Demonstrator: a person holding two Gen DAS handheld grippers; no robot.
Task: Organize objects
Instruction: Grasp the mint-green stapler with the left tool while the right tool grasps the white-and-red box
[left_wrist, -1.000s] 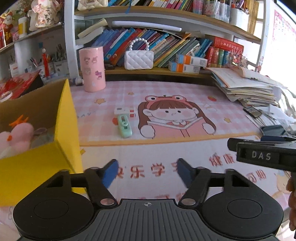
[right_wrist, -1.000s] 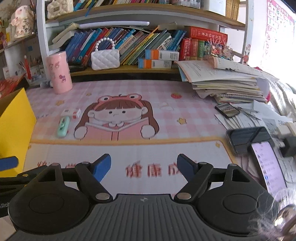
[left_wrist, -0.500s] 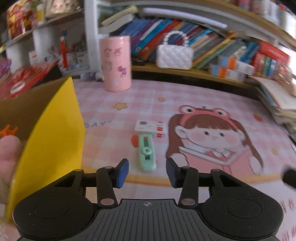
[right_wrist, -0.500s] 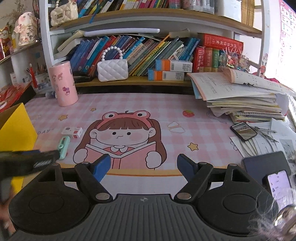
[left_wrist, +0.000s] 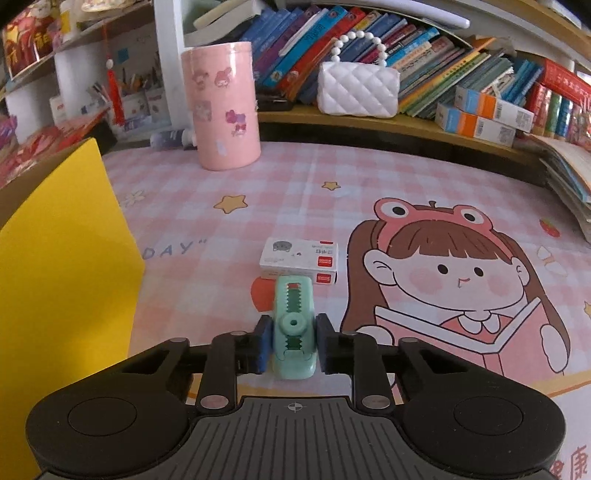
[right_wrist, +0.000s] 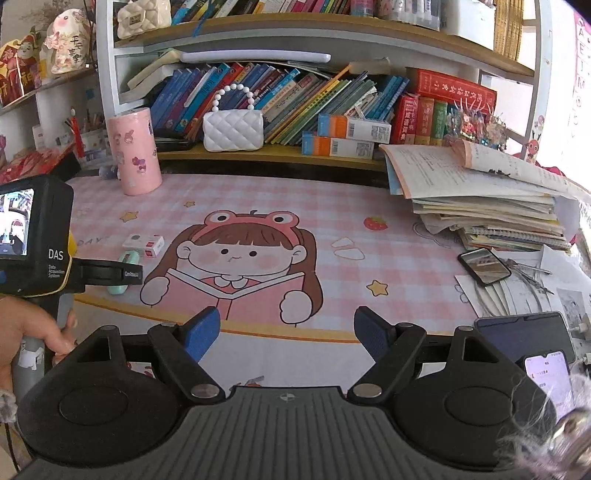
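Left wrist view shows your left gripper clamped on the green stapler, which lies on the pink mat just beside a small white box. Both are left to put away, likely into the yellow box nearby; nothing blocks the lift. Your right gripper hangs open, holding nothing.

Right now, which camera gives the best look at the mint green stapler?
The left wrist view: the mint green stapler sits close and centered, clamped between the left tongs. In the right wrist view it is small, partly hidden behind that tool.
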